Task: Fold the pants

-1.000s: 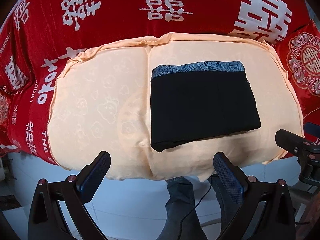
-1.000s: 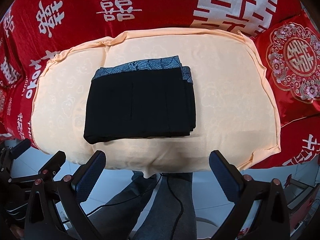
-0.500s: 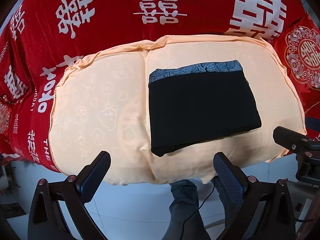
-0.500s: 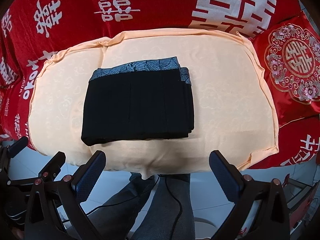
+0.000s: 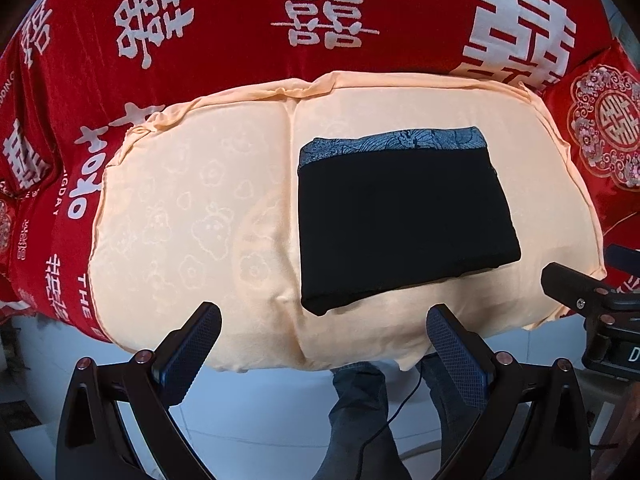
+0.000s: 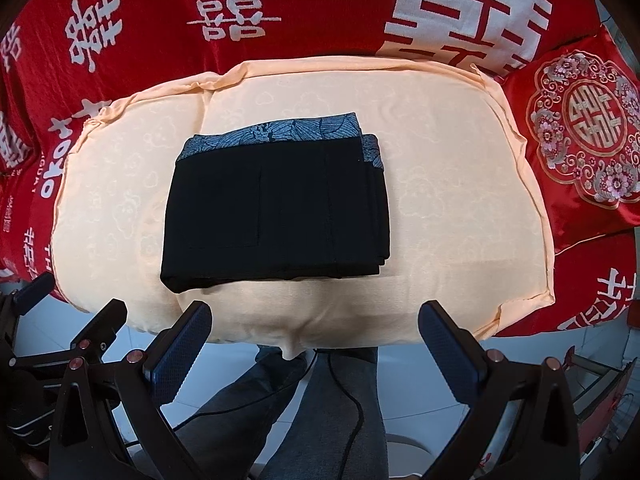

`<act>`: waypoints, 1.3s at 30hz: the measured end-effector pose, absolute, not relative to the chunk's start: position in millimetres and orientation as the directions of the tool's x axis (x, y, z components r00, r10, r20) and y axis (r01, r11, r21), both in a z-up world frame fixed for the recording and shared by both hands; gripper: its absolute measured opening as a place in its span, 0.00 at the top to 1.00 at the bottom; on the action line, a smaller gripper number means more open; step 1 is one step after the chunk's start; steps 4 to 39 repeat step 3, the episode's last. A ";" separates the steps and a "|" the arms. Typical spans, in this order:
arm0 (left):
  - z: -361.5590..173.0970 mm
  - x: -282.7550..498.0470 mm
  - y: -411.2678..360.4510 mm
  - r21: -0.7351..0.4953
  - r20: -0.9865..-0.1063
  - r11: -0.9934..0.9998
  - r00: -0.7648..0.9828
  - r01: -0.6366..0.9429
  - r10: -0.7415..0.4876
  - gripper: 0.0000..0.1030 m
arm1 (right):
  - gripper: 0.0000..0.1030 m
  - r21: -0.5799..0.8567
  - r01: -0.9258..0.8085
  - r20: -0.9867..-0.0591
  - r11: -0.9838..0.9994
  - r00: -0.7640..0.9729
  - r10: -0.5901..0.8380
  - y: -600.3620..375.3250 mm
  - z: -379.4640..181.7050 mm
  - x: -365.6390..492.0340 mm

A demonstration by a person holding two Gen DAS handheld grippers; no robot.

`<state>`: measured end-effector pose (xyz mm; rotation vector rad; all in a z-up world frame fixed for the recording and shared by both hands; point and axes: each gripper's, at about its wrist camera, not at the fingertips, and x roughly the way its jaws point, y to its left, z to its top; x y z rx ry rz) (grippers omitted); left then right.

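The black pants [image 5: 404, 220] [image 6: 276, 208] lie folded into a compact rectangle on a peach cushion [image 5: 192, 220] [image 6: 448, 208], with a blue-grey patterned waistband along the far edge. My left gripper [image 5: 324, 344] is open and empty, held off the cushion's near edge, below and left of the pants. My right gripper [image 6: 316, 340] is open too, with nothing between its fingers, just in front of the pants. In the left wrist view the right gripper [image 5: 592, 308] pokes in at the right edge. In the right wrist view the left gripper [image 6: 60, 328] shows at lower left.
Red fabric with white characters [image 5: 320, 16] [image 6: 224, 12] covers the surface behind and around the cushion. An embroidered red pillow [image 6: 584, 136] [image 5: 608, 124] sits at the right. A person's legs in grey trousers [image 6: 328, 408] [image 5: 360, 420] and a black cable are over the white tiled floor.
Both grippers have drifted slightly back and up from the cushion, so the pants sit a little lower and smaller in view. The pants have not moved.
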<state>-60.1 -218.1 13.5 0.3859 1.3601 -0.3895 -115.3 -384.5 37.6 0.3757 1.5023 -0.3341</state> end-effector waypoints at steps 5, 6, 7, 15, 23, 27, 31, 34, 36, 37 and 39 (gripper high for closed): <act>14.8 -60.0 -217.9 0.048 -0.983 0.869 0.176 0.492 -0.046 0.00 | 0.00 0.032 0.438 -0.999 0.898 0.042 0.015 -383.5 37.6 -115.2; 14.8 -60.0 -217.9 0.048 -0.983 0.869 0.176 0.492 -0.046 0.00 | 0.00 0.032 0.438 -0.999 0.898 0.042 0.015 -383.5 37.6 -115.2; 14.8 -60.0 -217.9 0.048 -0.983 0.869 0.176 0.492 -0.046 0.00 | 0.00 0.032 0.438 -0.999 0.898 0.042 0.015 -383.5 37.6 -115.2; 14.8 -60.0 -217.9 0.048 -0.983 0.869 0.176 0.492 -0.046 0.00 | 0.00 0.032 0.438 -0.999 0.898 0.042 0.015 -383.5 37.6 -115.2; 14.8 -60.0 -217.9 0.048 -0.983 0.869 0.176 0.492 -0.046 0.00 | 0.00 0.032 0.438 -0.999 0.898 0.042 0.015 -383.5 37.6 -115.2; 14.8 -60.0 -217.9 0.048 -0.983 0.869 0.176 0.492 -0.046 0.00 | 0.00 0.032 0.438 -0.999 0.898 0.042 0.015 -383.5 37.6 -115.2; 14.8 -60.0 -217.9 0.048 -0.983 0.869 0.176 0.492 -0.046 0.00 | 0.00 0.032 0.438 -0.999 0.898 0.042 0.015 -383.5 37.6 -115.2; 14.8 -60.0 -217.9 0.048 -0.983 0.869 0.176 0.492 -0.046 0.00 | 0.00 0.032 0.438 -0.999 0.898 0.042 0.015 -383.5 37.6 -115.2; 14.8 -60.0 -217.9 0.048 -0.983 0.869 0.176 0.492 -0.046 0.00 | 0.00 0.032 0.438 -0.999 0.898 0.042 0.015 -383.5 37.6 -115.2; 14.8 -60.0 -217.9 0.048 -0.983 0.869 0.176 0.492 -0.046 0.00 | 0.00 0.032 0.438 -0.999 0.898 0.042 0.015 -383.5 37.6 -115.2; 14.8 -60.0 -217.9 0.048 -0.983 0.869 0.176 0.492 -0.046 0.00 | 0.00 0.032 0.438 -0.999 0.898 0.042 0.015 -383.5 37.6 -115.2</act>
